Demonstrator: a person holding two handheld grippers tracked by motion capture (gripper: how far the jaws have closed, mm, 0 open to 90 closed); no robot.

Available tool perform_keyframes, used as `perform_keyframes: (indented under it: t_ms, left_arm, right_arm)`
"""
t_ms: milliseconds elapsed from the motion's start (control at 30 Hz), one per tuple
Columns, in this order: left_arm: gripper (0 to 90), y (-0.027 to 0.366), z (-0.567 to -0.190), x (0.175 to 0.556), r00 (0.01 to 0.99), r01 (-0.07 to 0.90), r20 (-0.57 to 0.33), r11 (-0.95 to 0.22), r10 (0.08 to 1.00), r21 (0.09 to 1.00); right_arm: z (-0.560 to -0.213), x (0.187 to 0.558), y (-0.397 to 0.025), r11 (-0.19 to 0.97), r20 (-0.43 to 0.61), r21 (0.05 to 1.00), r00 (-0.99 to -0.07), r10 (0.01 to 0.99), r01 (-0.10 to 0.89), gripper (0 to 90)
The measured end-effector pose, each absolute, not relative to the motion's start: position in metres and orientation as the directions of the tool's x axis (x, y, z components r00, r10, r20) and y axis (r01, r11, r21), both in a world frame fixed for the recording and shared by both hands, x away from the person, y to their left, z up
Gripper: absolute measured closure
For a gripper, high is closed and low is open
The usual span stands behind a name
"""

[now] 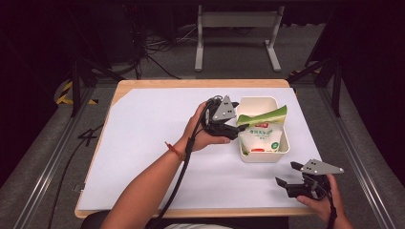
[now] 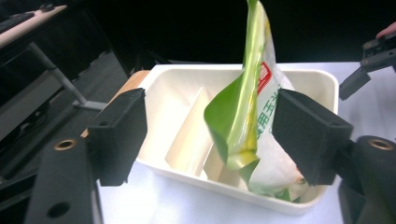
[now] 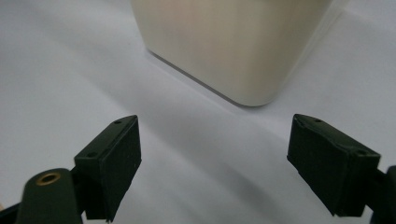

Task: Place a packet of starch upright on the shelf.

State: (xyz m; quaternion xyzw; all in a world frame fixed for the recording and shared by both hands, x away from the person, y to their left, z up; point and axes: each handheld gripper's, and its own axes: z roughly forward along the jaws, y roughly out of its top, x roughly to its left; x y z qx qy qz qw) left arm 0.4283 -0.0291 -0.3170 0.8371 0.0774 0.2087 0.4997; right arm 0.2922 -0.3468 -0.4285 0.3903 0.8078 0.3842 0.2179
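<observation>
A cream plastic bin [image 1: 263,155] stands on the white sheet right of centre. A green and white snack bag [image 1: 260,136] stands tilted inside it, green top edge up. My left gripper [image 1: 241,128] hovers at the bin's left rim, open. In the left gripper view its jaws stand wide apart on either side of the bag [image 2: 238,116], not pressing it, above the bin [image 2: 299,77]. My right gripper [image 1: 287,173] is open near the table's front right, with nothing between its jaws. In the right gripper view [image 3: 215,163] it faces a corner of the bin [image 3: 233,46].
The white sheet [image 1: 153,143] covers most of the wooden table [image 1: 191,83]. A cream partition [image 2: 189,135] leans inside the bin beside the bag. A metal stand [image 1: 236,21] and cables lie on the floor beyond the table. The other gripper [image 2: 369,60] appears past the bin.
</observation>
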Motion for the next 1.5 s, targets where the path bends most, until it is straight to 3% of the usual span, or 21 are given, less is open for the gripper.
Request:
perform_keyframes:
  t_ms: [333, 900, 1500]
  left_arm:
    - [18.2, -0.01, -0.316, 0.427, 0.898, -0.065, 0.28, -0.526, 0.34, 0.848]
    - [14.7, 0.024, -0.335, 0.428, 0.867, -0.041, 0.331, -0.608, 0.373, 0.793]
    - [11.8, 0.075, -0.378, 0.427, 0.857, 0.086, 0.285, -0.665, 0.429, 0.742]
  right_arm:
    - [-0.429, 0.292, -0.346, 0.406, -0.057, 0.787, -0.6, 0.798, 0.464, 16.9]
    - [-0.429, 0.292, -0.345, 0.415, -0.071, 0.786, -0.6, 0.797, 0.458, 16.8]
    - [-0.426, 0.289, -0.342, 0.45, -0.137, 0.789, -0.594, 0.792, 0.418, 15.9]
